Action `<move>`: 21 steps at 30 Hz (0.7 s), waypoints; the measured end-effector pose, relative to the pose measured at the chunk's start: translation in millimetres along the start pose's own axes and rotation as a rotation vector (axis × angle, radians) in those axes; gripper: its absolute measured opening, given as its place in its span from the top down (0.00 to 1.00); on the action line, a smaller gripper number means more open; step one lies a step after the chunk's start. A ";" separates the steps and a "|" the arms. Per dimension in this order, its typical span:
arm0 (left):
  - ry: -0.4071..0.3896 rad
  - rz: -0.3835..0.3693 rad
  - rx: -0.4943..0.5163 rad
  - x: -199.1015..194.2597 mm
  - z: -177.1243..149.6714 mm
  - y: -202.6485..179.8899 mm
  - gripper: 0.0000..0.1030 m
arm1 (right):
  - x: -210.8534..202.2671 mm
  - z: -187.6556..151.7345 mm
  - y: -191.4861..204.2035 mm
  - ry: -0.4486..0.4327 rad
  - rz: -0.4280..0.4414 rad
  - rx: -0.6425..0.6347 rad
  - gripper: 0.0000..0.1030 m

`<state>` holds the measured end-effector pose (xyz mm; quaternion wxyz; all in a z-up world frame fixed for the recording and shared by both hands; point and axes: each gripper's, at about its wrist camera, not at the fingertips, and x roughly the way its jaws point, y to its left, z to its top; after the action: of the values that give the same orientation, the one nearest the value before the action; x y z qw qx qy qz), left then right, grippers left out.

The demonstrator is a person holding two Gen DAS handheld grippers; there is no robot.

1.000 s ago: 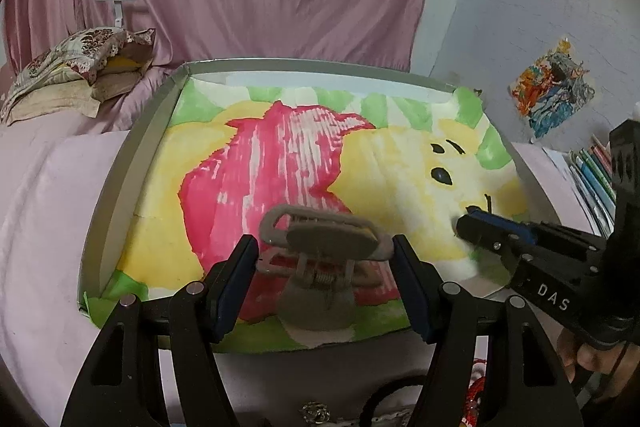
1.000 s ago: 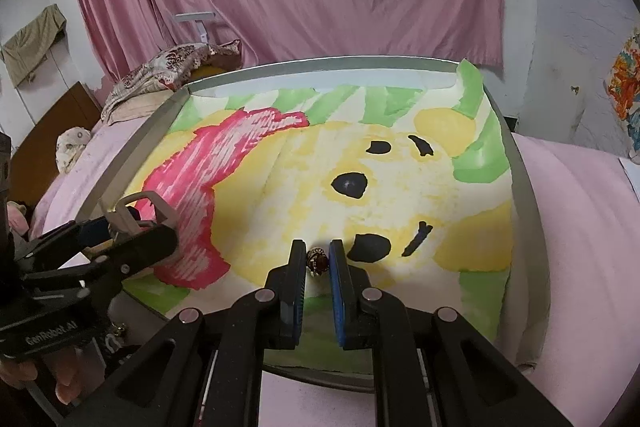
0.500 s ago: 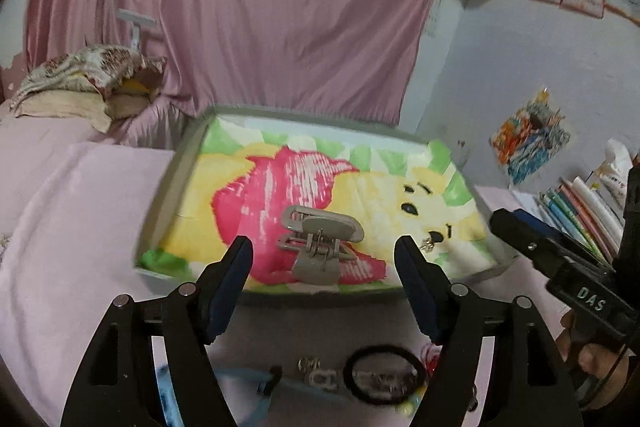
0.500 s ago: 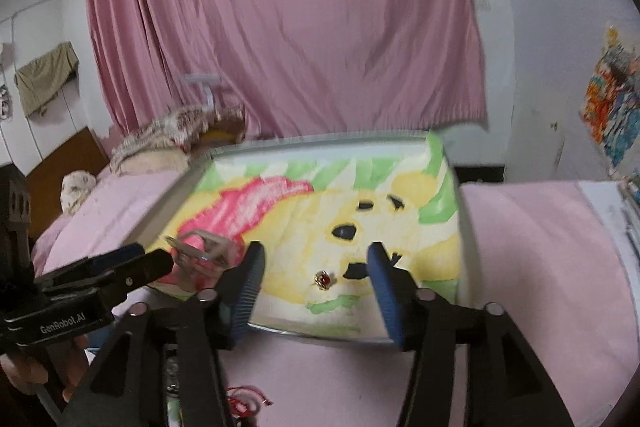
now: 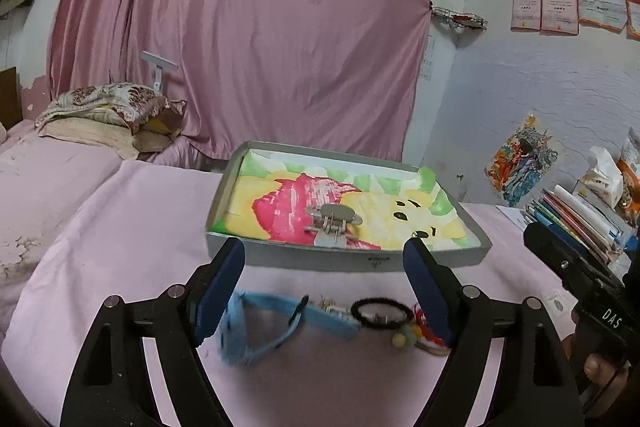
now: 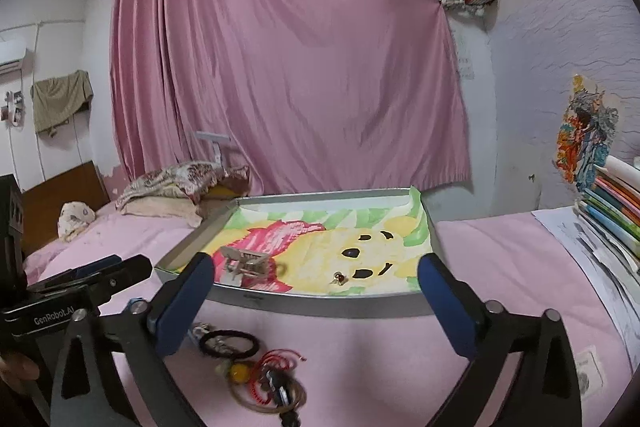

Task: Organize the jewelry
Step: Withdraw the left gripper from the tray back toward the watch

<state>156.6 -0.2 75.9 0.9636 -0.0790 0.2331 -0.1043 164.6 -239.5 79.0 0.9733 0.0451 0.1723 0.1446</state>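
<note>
A grey tray (image 5: 344,259) (image 6: 312,303) lined with a yellow and pink drawing sits on the pink sheet. In it lie a grey hair claw (image 5: 332,221) (image 6: 248,265) and a small red-stoned ring (image 6: 339,279). My left gripper (image 5: 324,291) hangs in front of the tray, its jaws opening with nothing between them. My right gripper (image 6: 316,301) also stands back from the tray, jaws opening wide and empty. On the sheet near me lie a blue strap (image 5: 272,323), a black hair tie (image 5: 382,311) (image 6: 228,343) and red and yellow trinkets (image 6: 272,375).
Stacked books (image 5: 576,219) (image 6: 612,203) and papers lie at the right edge. Pillows (image 5: 108,115) rest at the back left below a pink curtain (image 5: 240,35). A hand (image 5: 600,367) holds the right gripper's handle at the lower right.
Both grippers let go and pulled back and up from the tray: the left released the hair claw, the right released the ring. Both jaws widened. The loose items on the sheet came into view.
</note>
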 end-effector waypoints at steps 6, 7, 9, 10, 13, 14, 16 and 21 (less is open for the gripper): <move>-0.062 0.005 -0.002 -30.8 -15.2 1.2 0.15 | -27.0 -13.9 5.2 -0.063 -0.002 0.002 0.00; -0.068 0.008 -0.001 -36.1 -17.9 1.4 0.15 | -30.2 -16.5 6.7 -0.070 -0.001 0.001 0.00; -0.079 0.017 0.004 -46.7 -22.9 1.5 0.15 | -37.9 -22.0 10.4 -0.077 -0.006 -0.004 0.00; -0.085 0.019 0.007 -49.8 -25.2 1.8 0.15 | -40.5 -23.7 11.4 -0.082 -0.008 -0.006 0.00; -0.104 0.034 0.020 -61.6 -32.4 0.6 0.13 | -49.3 -30.6 16.5 -0.098 -0.009 -0.018 0.00; -0.109 0.037 0.023 -64.5 -34.6 1.1 0.09 | -52.9 -34.3 18.1 -0.105 -0.011 -0.021 0.00; -0.125 0.046 0.027 -72.3 -40.7 -0.6 0.08 | -57.6 -39.2 21.6 -0.114 -0.012 -0.025 0.00; -0.150 0.060 0.039 -82.8 -55.1 -1.6 0.08 | -64.8 -51.4 27.2 -0.119 -0.015 -0.044 0.00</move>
<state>58.7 12.2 63.6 0.9824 -0.0606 0.1603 -0.0737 81.2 -230.8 55.5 0.9836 0.0310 0.1113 0.1383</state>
